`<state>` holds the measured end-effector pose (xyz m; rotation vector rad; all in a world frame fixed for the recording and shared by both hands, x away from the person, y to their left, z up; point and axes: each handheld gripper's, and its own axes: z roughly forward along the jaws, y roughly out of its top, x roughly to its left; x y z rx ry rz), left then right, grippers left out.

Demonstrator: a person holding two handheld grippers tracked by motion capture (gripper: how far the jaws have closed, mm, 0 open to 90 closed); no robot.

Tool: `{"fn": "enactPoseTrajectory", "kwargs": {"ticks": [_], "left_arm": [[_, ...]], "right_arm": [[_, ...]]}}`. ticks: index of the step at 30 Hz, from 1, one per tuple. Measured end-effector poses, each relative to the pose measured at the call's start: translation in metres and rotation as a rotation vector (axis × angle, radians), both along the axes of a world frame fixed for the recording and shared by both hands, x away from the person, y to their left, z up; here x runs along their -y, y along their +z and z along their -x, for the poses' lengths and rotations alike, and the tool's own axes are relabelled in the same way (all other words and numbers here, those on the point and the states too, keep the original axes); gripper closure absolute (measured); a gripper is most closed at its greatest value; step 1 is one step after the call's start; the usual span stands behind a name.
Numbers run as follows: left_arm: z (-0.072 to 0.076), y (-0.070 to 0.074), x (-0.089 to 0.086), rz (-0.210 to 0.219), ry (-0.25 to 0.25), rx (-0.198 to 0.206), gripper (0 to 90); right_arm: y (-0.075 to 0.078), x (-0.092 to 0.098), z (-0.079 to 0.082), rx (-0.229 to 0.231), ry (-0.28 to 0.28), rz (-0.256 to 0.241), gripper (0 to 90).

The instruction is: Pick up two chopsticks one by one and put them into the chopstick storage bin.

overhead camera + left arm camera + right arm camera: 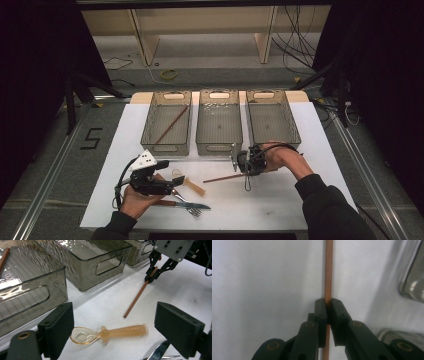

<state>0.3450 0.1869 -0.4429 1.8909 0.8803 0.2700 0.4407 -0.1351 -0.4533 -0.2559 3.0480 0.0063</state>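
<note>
My right gripper point(239, 169) point(327, 303) is shut on a brown chopstick point(219, 178) point(328, 270) point(136, 299), whose free end points left over the white table sheet point(280, 200). An orange spoon with a clear bowl point(110, 332) point(187, 183) lies on the sheet between the wide-open jaws of my left gripper point(175, 181) point(113, 326). A second brown chopstick point(171, 125) point(3, 258) lies inside the left bin point(167, 147).
Three smoky clear bins stand side by side at the back: left, middle point(218, 145) and right point(295, 132). A metal fork point(189, 204) and a knife point(192, 205) lie near the front edge by my left hand. Metal cutlery point(160, 352) shows at the bottom of the left gripper view.
</note>
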Motion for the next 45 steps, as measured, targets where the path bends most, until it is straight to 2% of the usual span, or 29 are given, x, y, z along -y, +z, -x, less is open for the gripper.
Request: {"fn": "enactPoseTrajectory", "kwargs": {"ticks": [9, 14, 22, 25, 28, 32, 36, 40, 41, 45], "left_arm": [[-0.001, 0.0, 0.001, -0.004, -0.006, -0.004, 15.6], [-0.001, 0.002, 0.003, -0.009, -0.025, -0.002, 15.8], [-0.004, 0.007, 0.01, -0.02, -0.045, -0.004, 15.8], [-0.007, 0.01, 0.012, -0.028, -0.06, -0.011, 16.0], [-0.011, 0.013, 0.016, -0.037, -0.075, -0.014, 16.5], [-0.016, 0.017, 0.026, -0.07, -0.117, -0.025, 17.3], [-0.019, 0.019, 0.04, -0.121, -0.168, -0.038, 19.2], [-0.021, 0.019, 0.052, -0.14, -0.217, -0.052, 21.6], [-0.022, 0.019, 0.055, -0.149, -0.224, -0.055, 22.5], [-0.025, 0.021, 0.066, -0.196, -0.262, -0.063, 26.0]], "right_arm": [[0.016, 0.008, 0.003, 0.032, -0.012, -0.064, 84.9], [0.026, 0.01, 0.011, 0.054, -0.018, -0.091, 84.9], [0.043, 0.008, 0.019, 0.076, -0.002, -0.146, 84.8], [0.046, 0.006, 0.023, 0.079, 0.005, -0.135, 84.9], [0.048, 0.003, 0.026, 0.087, 0.016, -0.146, 84.9], [0.05, -0.001, 0.028, 0.094, 0.027, -0.155, 84.9], [0.051, -0.004, 0.031, 0.1, 0.029, -0.153, 84.9], [0.051, -0.007, 0.033, 0.111, 0.046, -0.151, 84.9], [0.052, -0.007, 0.034, 0.112, 0.035, -0.155, 84.9], [0.053, -0.009, 0.037, 0.122, 0.051, -0.158, 84.9]]}}
